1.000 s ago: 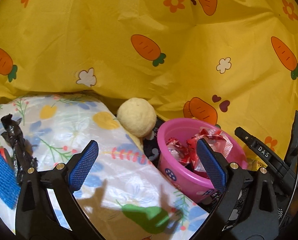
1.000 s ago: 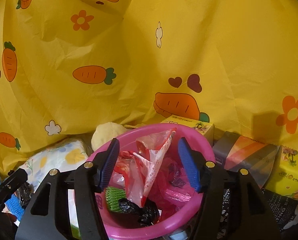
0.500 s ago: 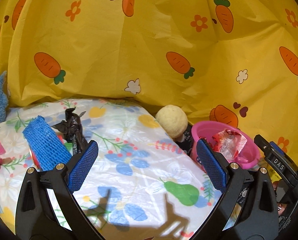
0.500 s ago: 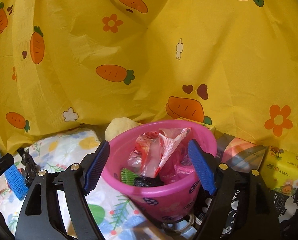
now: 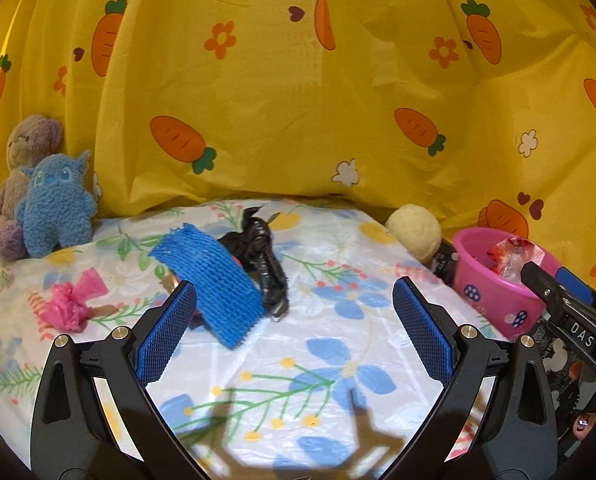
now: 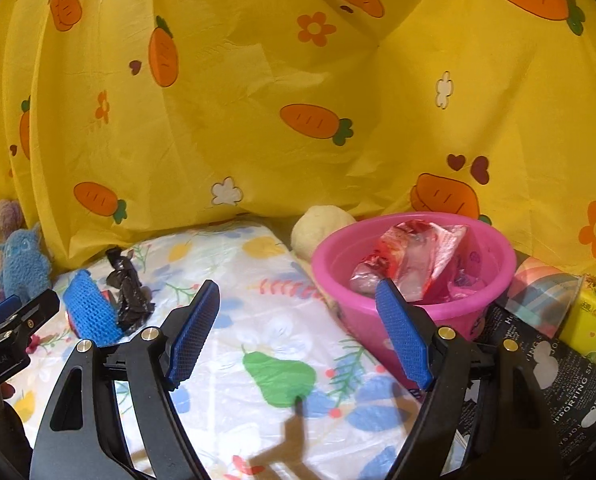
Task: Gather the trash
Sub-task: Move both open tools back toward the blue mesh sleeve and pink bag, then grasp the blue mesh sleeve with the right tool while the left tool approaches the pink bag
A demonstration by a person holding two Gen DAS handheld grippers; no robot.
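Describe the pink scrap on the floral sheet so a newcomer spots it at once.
Start at the floral sheet spread before the yellow carrot curtain. Go to its left side, below the blue plush toy. The pink scrap lies alone there, left of the blue mesh sleeve and black bag: a small crumpled tuft, the only pink piece outside the bucket.
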